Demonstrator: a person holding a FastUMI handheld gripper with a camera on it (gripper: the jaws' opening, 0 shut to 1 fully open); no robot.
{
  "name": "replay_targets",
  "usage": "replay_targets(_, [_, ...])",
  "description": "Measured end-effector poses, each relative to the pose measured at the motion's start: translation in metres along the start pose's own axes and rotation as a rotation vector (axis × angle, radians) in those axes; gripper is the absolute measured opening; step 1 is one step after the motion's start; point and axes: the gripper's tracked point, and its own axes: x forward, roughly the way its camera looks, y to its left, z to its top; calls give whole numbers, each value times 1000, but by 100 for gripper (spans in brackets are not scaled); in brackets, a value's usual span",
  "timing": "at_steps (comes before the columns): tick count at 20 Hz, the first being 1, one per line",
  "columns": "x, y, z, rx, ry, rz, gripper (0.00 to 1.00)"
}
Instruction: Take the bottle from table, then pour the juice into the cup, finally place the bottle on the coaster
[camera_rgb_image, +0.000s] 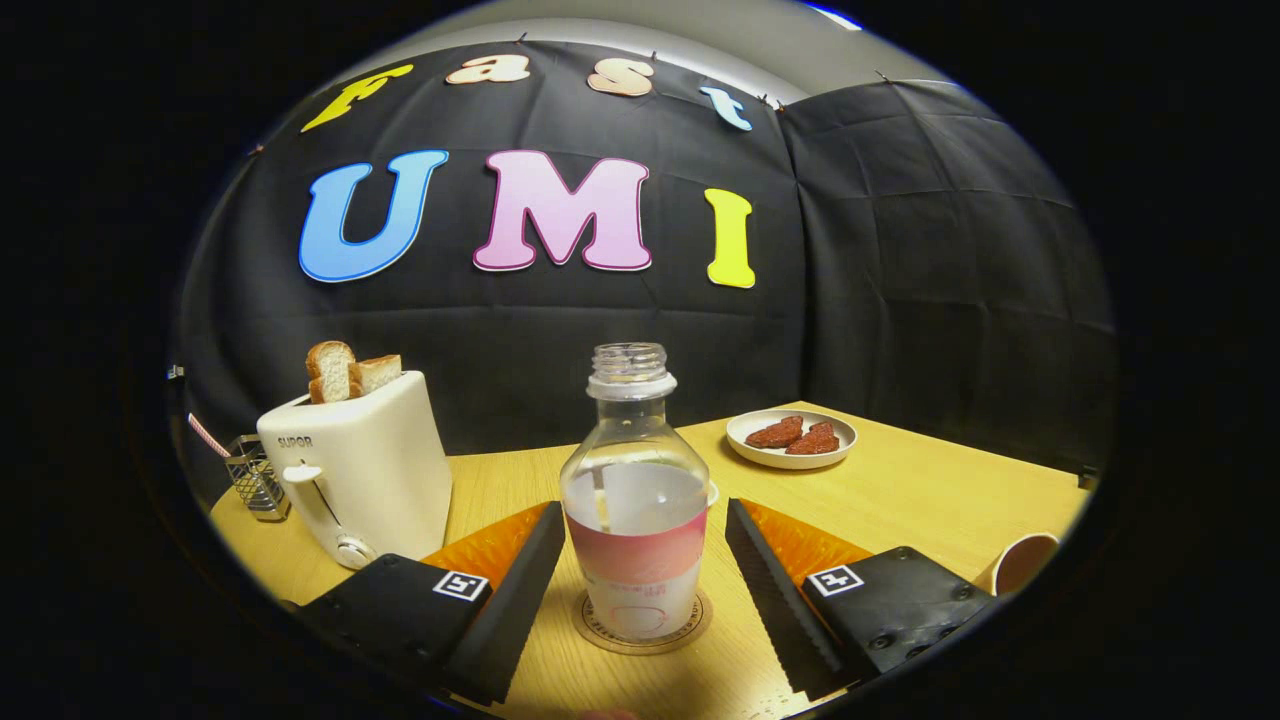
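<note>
The bottle (634, 500) stands straight up on the round coaster (643, 625), right between the two fingers of the gripper (645, 555). The bottle is clear, has no cap on, and wears a pink and white label. The gripper's jaws are apart. One finger (520, 590) stands at 9 o'clock from the bottle and the other finger (775, 590) at 3 o'clock. There is a small gap on each side, so neither one touches the bottle.

The coaster lies flat on the wooden table (930, 500), and the bottle sits in the middle of it.

A brown paper cup (1022, 563) is at 3 o'clock from the bottle, past the right finger, near the edge of the table. I cannot tell what is inside it.

A white toaster (360, 470) stands at 10 o'clock from the bottle, with two slices of bread (350, 372) sticking up out of the top. A little wire basket (255, 478) sits just beside the toaster, on its far side from the bottle.

A white plate (791, 438) sits at 1 o'clock from the bottle, farther back on the table. Two reddish-brown pieces of food (795, 434) lie on it.
</note>
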Motion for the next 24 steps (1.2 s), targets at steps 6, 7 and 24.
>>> replay_targets(6, [-37,-2,6,-23,-1,22,99])
replay_targets(7, [-46,-2,8,-27,0,29,99])
replay_targets(24, [-183,-11,85,-54,-36,261,99])
